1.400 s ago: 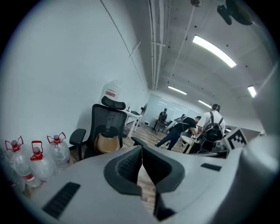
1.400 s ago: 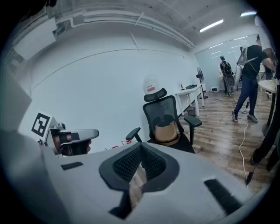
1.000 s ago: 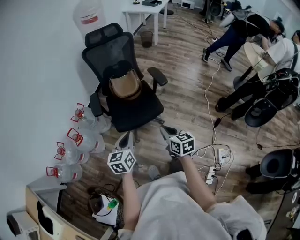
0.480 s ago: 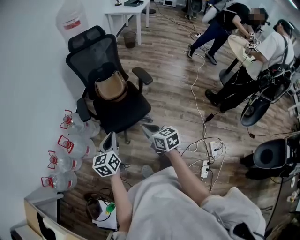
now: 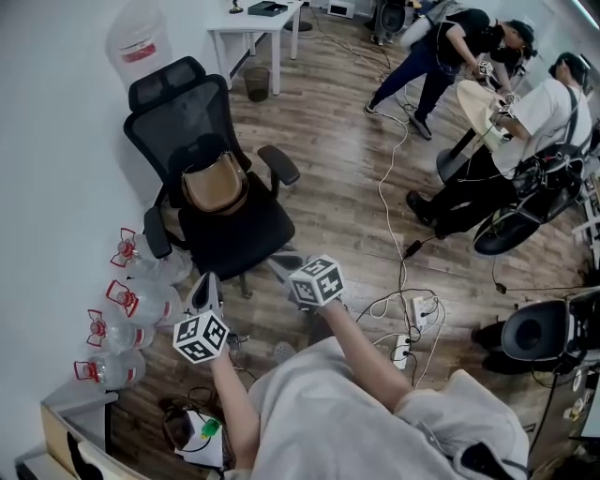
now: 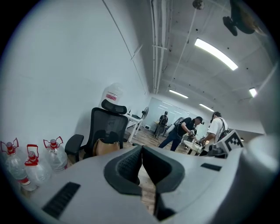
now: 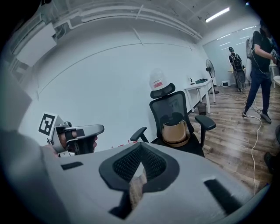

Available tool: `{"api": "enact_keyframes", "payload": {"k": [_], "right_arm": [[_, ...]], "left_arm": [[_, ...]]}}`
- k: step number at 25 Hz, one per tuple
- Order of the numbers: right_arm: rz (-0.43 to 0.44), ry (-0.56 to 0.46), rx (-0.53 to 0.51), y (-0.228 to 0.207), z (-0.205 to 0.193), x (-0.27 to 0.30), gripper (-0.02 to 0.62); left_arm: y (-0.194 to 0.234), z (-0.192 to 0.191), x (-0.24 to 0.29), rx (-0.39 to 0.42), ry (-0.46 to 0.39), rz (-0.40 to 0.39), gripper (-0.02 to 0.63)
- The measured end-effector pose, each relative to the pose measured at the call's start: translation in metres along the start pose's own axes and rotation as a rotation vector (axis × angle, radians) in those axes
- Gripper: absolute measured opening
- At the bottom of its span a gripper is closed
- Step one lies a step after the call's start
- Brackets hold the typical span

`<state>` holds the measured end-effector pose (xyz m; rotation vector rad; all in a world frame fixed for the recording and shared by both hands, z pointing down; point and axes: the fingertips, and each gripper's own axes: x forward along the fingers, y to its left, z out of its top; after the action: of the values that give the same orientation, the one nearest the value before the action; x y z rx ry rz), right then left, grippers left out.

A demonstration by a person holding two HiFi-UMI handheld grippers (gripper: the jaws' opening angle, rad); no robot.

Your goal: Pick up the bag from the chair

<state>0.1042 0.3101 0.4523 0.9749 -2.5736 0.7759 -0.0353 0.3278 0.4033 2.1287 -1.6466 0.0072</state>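
Observation:
A brown bag (image 5: 214, 185) stands upright on the seat of a black mesh office chair (image 5: 192, 103) near the white wall. Both grippers are held in front of the chair, short of its seat edge and apart from the bag. My left gripper (image 5: 206, 287) is shut with nothing in it, and so is my right gripper (image 5: 282, 266). The left gripper view has the bag (image 6: 106, 147) beyond the closed left gripper (image 6: 141, 151). Past the closed right gripper (image 7: 141, 151), the right gripper view shows the bag (image 7: 176, 133) on the chair (image 7: 171, 108).
Several water bottles (image 5: 117, 302) with red caps stand on the floor left of the chair. Cables and a power strip (image 5: 410, 328) lie on the wood floor to the right. A white table (image 5: 253, 23), a bin (image 5: 255, 82) and people at work are farther back.
Both grippers have shifted left and a little down in the head view, still shut. The chair and bag sit further left in the frame. The standing person at the back has moved.

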Motion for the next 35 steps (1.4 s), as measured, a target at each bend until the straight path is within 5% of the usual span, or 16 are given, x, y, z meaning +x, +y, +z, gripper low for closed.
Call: {"api": "enact_keyframes", "payload": {"k": [21, 28, 35], "right_arm": [[0.121, 0.054, -0.008, -0.184, 0.063, 0.024, 0.005], [0.129, 0.035, 0.004, -0.226, 0.081, 0.023, 0.005], [0.194, 0.032, 0.016, -0.224, 0.089, 0.032, 0.005]], "left_arm": [[-0.041, -0.026, 0.174, -0.111, 0.025, 0.202, 0.006], [-0.039, -0.029, 0.179, -0.14, 0.007, 0.302, 0.006], [-0.03, -0.023, 0.175, -0.142, -0.007, 0.367, 0.006]]}}
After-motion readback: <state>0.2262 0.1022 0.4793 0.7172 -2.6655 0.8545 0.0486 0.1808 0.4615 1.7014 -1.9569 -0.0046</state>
